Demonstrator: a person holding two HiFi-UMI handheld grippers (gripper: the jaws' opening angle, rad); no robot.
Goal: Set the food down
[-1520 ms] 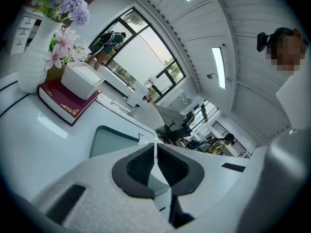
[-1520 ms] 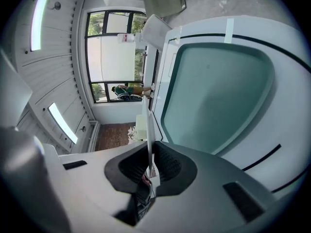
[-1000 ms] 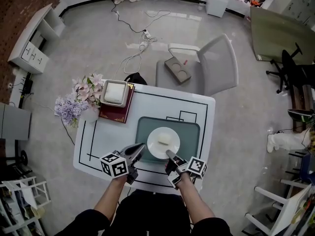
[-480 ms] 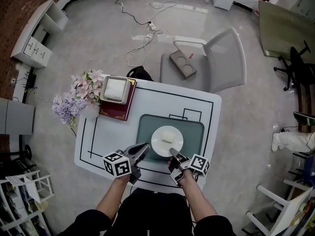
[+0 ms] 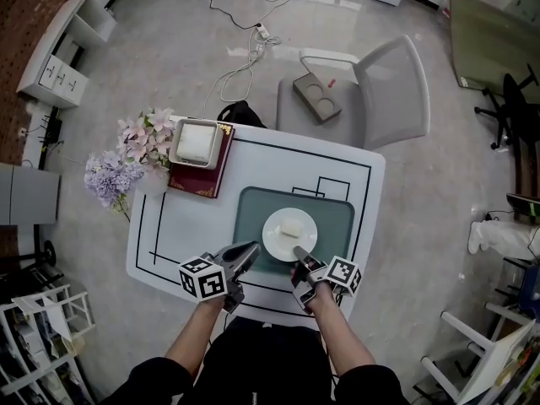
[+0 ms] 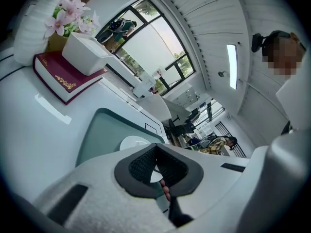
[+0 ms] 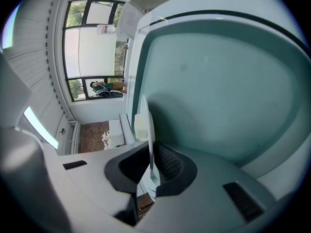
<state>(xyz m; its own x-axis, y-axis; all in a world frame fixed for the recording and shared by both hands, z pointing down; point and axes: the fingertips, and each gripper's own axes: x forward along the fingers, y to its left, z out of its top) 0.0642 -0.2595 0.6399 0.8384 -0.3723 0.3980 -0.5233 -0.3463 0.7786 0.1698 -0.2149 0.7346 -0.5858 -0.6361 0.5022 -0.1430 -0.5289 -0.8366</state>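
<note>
Tools taken in turn: the right tool [image 5: 297, 251] is closed narrow on the near rim of the white plate [image 5: 274, 241], its pads pinching the thin edge, which stands on end between them in the right gripper view [image 7: 151, 166]; the food [image 5: 289, 225], one pale block, lies on the plate just beyond the tool's tips and is not touched by them; in the right gripper view the food [image 7: 140, 126] shows just left of the plate edge [image 7: 148, 130]. The plate sits over the green mat [image 5: 333, 218]; whether it rests on the mat or is held just clear cannot be told. The left tool [image 5: 251, 248] lies to the plate's left, near its rim but apart from it; its pads meet at the tips with nothing between them [image 6: 156, 152]. The mat lies on the white worktop [image 5: 194, 226]; at the far left corner lies a red book [image 5: 190, 186] with a white box [image 5: 195, 143] on it, and flowers [image 5: 126, 159] just beside; a grey chair [image 5: 388, 99] stands beyond the far edge.
</note>
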